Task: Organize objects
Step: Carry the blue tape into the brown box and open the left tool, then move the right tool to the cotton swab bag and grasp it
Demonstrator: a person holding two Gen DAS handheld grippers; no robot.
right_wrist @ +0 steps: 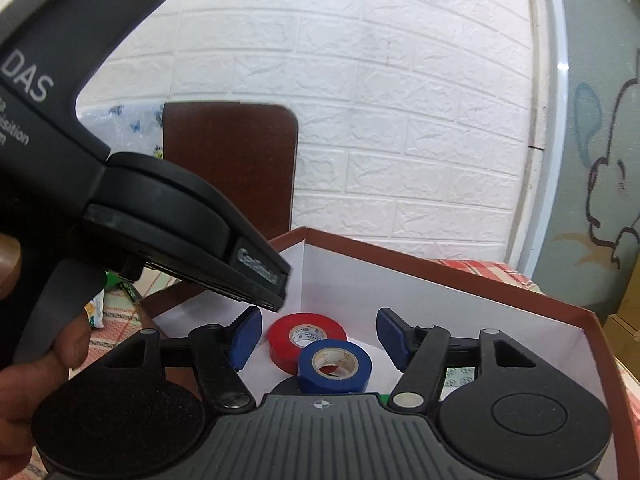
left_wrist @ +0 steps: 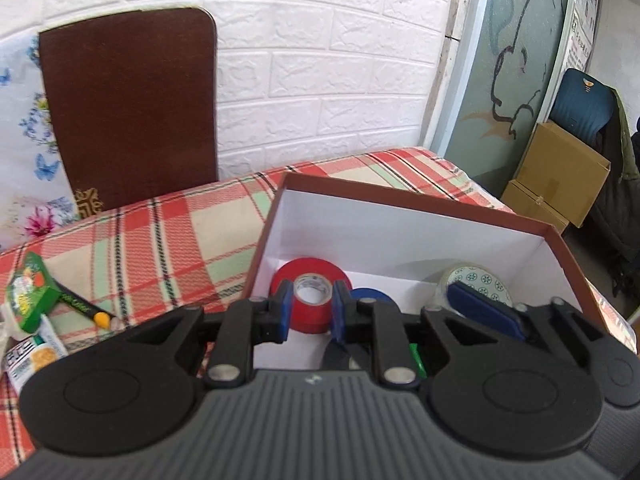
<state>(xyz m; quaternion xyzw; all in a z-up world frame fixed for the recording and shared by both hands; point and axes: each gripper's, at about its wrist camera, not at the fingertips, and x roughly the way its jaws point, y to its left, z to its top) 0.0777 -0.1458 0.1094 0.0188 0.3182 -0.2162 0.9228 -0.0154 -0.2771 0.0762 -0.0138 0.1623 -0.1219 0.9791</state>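
Observation:
An open box with a brown rim point(left_wrist: 400, 200) point(right_wrist: 440, 268) and white inside stands on the plaid cloth. On its floor a red tape roll point(left_wrist: 308, 304) point(right_wrist: 306, 336) lies flat. Beside it a blue tape roll point(right_wrist: 334, 364) point(left_wrist: 370, 294) leans on a black roll point(right_wrist: 286, 390). A patterned roll point(left_wrist: 476, 284) sits at the right wall. My left gripper point(left_wrist: 312, 314) hovers over the red roll, shut, holding nothing. The right gripper point(right_wrist: 320, 336) stands open above the blue roll, its pads point(right_wrist: 246, 336) clear of it.
On the plaid cloth point(left_wrist: 160, 248) left of the box lie a green carton point(left_wrist: 30, 292), a pencil point(left_wrist: 86, 308) and a tube point(left_wrist: 36, 356). A brown board point(left_wrist: 128, 108) leans on the white brick wall. Cardboard boxes point(left_wrist: 560, 184) stand right.

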